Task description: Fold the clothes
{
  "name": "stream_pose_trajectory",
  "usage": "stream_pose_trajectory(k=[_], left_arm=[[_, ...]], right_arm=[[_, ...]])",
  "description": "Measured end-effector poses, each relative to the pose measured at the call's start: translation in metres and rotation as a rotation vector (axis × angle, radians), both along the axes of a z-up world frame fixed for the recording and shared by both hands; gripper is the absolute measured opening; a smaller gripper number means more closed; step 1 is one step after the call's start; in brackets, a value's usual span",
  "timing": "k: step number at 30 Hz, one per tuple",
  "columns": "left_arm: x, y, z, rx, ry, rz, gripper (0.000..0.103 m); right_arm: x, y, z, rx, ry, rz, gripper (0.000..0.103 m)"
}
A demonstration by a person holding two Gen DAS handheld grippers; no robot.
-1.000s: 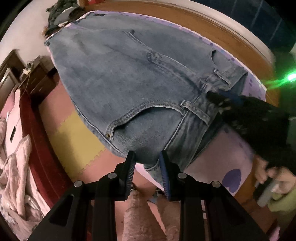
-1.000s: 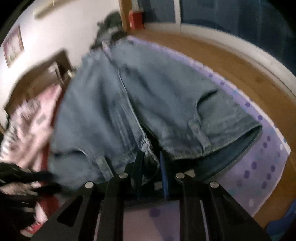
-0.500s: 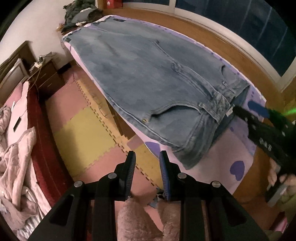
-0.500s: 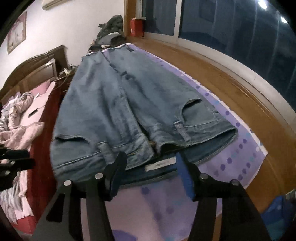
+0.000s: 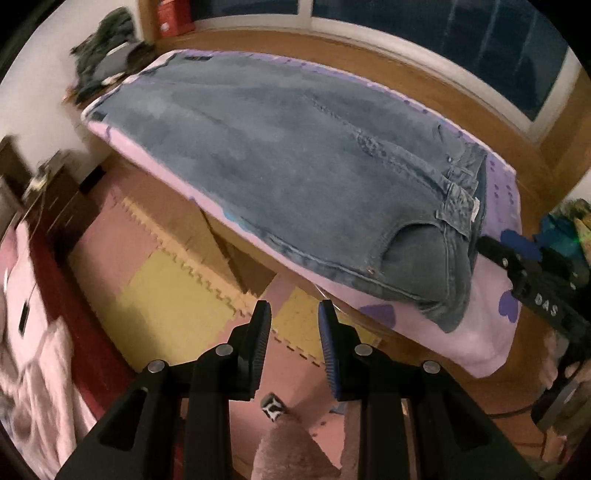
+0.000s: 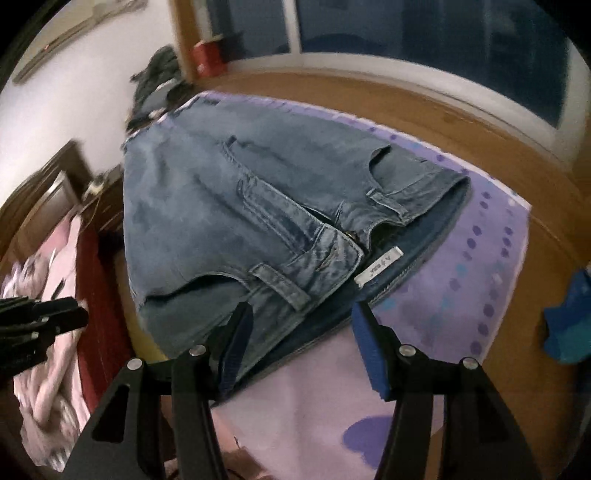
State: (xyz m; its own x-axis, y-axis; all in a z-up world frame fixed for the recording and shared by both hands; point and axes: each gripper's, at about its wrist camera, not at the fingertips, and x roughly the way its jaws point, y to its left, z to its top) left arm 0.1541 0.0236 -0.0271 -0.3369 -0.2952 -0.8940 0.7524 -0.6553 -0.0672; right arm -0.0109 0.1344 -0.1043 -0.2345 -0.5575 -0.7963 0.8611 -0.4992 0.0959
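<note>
A bedroom at night, dark window panes (image 5: 424, 33) along the far wall and a foam puzzle-mat floor (image 5: 177, 288) in pink and yellow. A lilac cloth (image 6: 461, 266) with purple dots covers the tabletop under the window, and on it lie the jeans (image 5: 295, 177), spread flat with the legs running toward the far corner and the waistband toward the near end. The white label (image 6: 378, 267) shows inside the open waist. The left gripper (image 5: 293, 343) hangs off the tabletop's edge, over the floor, its fingers a little apart and holding nothing. The right gripper (image 6: 303, 347) sits just at the waistband end, fingers spread wide and empty, the left finger (image 6: 236, 343) overlapping the denim's hem; I cannot tell whether it touches. A heap of dark clothes (image 5: 107, 59) sits at the far end, beside a red box (image 5: 173, 16). A bed with pink bedding (image 6: 48, 280) stands off to the left.
</note>
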Motion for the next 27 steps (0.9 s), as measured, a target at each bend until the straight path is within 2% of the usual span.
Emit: stream_pose_trajectory(k=[6,11,15,20,21,22,23,25,27], left_arm=[[-0.001,-0.04,-0.006,0.02,0.008,-0.109,0.026],[-0.021,-0.052,-0.013,0.035,0.012,-0.172,0.026],[-0.038,-0.061,-0.019,0.046,0.01,-0.219,0.026],[-0.051,-0.069,-0.021,0.062,0.011,-0.302,0.027],[-0.052,-0.07,-0.02,0.066,0.013,-0.322,0.026],[-0.053,-0.072,-0.019,0.07,0.016,-0.343,0.026],[-0.054,-0.073,-0.018,0.073,0.019,-0.363,0.026],[-0.056,-0.076,-0.017,0.081,0.024,-0.404,0.026],[-0.059,-0.079,-0.016,0.088,0.03,-0.445,0.026]], right_arm=[[0.039,0.017,0.008,-0.017,0.027,-0.096,0.056],[0.06,0.026,0.006,0.018,0.025,-0.087,0.056],[0.07,0.018,-0.006,0.057,0.034,-0.051,0.056],[0.081,-0.006,-0.022,0.145,0.129,0.086,0.056],[0.081,-0.012,-0.024,0.157,0.142,0.1,0.05],[0.078,-0.015,-0.025,0.152,0.126,0.114,0.041],[0.074,-0.019,-0.026,0.145,0.107,0.126,0.022],[0.055,-0.018,-0.018,0.075,-0.014,0.101,0.014],[0.034,-0.015,-0.008,-0.007,-0.132,0.073,0.012]])
